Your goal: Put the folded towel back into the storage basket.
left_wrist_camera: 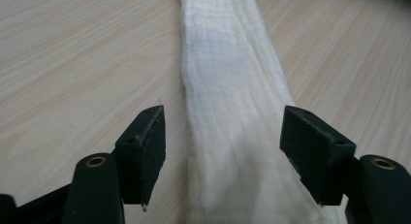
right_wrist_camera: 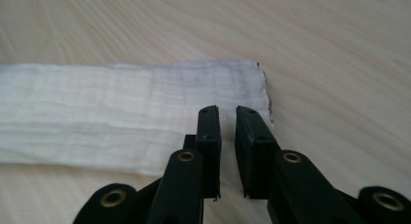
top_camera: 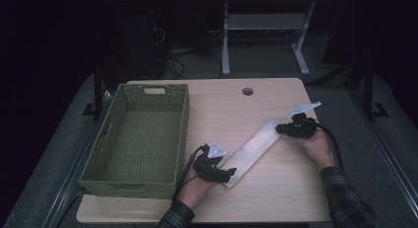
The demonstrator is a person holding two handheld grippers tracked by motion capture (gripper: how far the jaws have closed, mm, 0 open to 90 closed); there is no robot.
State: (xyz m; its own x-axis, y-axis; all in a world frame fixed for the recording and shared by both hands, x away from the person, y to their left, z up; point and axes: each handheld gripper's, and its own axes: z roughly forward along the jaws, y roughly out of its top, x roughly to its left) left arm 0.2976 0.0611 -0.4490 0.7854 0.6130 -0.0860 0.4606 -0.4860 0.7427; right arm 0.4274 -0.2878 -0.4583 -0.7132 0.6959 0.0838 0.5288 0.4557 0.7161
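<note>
A long, folded white cloth (top_camera: 254, 149) lies diagonally on the wooden table (top_camera: 276, 198). My left gripper (top_camera: 229, 172) is at its near left end. In the left gripper view the cloth (left_wrist_camera: 228, 88) runs away between the wide-open jaws of that gripper (left_wrist_camera: 225, 151), one jaw on each side of the strip. My right gripper (top_camera: 281, 130) is at the far right end. In the right gripper view its jaws (right_wrist_camera: 228, 122) stand a narrow gap apart over the cloth's (right_wrist_camera: 121, 107) end corner, and I see nothing pinched between them.
A green woven basket (top_camera: 182, 134) with nothing in it stands on the left half of the table, close to the left hand. A round cable hole (top_camera: 247, 91) sits near the far edge. Bare wood lies to the right and front of the cloth.
</note>
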